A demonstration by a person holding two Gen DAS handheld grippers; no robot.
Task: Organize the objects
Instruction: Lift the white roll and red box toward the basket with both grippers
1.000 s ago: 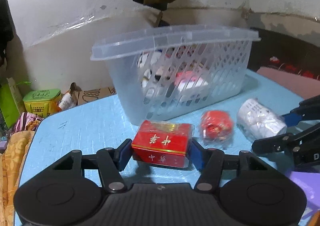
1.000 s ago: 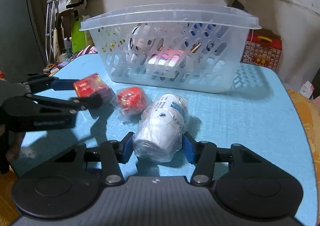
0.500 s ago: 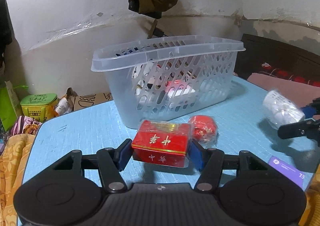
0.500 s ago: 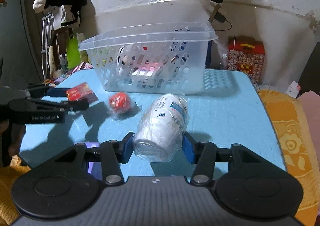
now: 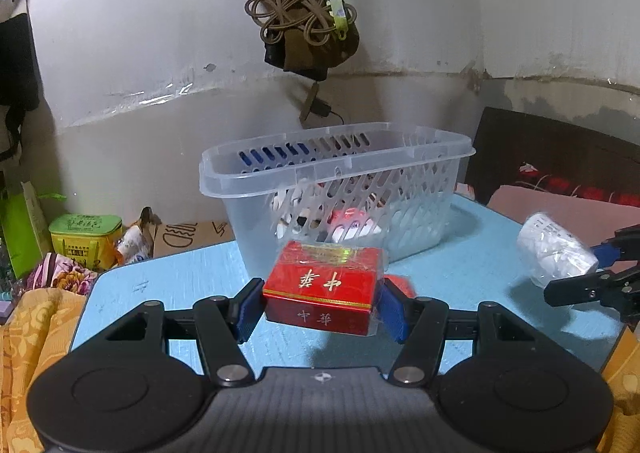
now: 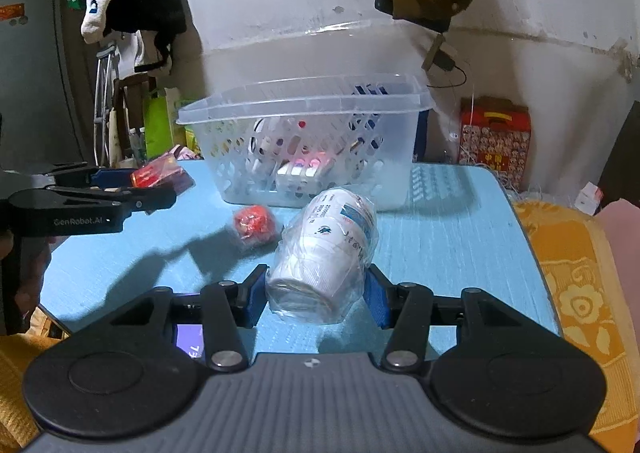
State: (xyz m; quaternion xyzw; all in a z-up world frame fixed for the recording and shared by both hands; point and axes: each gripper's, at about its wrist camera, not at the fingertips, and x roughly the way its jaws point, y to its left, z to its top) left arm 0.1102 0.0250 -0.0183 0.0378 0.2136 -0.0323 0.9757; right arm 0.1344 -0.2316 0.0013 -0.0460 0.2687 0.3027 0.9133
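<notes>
My left gripper [image 5: 320,303] is shut on a red cigarette box [image 5: 324,289] with gold characters and holds it above the blue table [image 5: 180,277]. My right gripper [image 6: 316,293] is shut on a plastic-wrapped stack of white paper cups [image 6: 326,253], also lifted; the cups show in the left wrist view [image 5: 554,255]. A clear lattice basket [image 5: 344,169] with several items inside stands at the table's far side, and also shows in the right wrist view [image 6: 304,105]. A small red wrapped ball [image 6: 254,223] lies on the table in front of the basket.
A purple card [image 6: 190,341] lies at the table's near edge under my right gripper. A green tin [image 5: 86,235] and a cardboard piece [image 5: 192,237] sit beyond the table's left side. A red gift box [image 6: 494,141] stands by the wall. Orange bedding [image 6: 580,273] borders the table.
Both grippers have lifted and pulled back from the basket with their loads. The basket now looks smaller and its open top shows. The red ball stayed on the table.
</notes>
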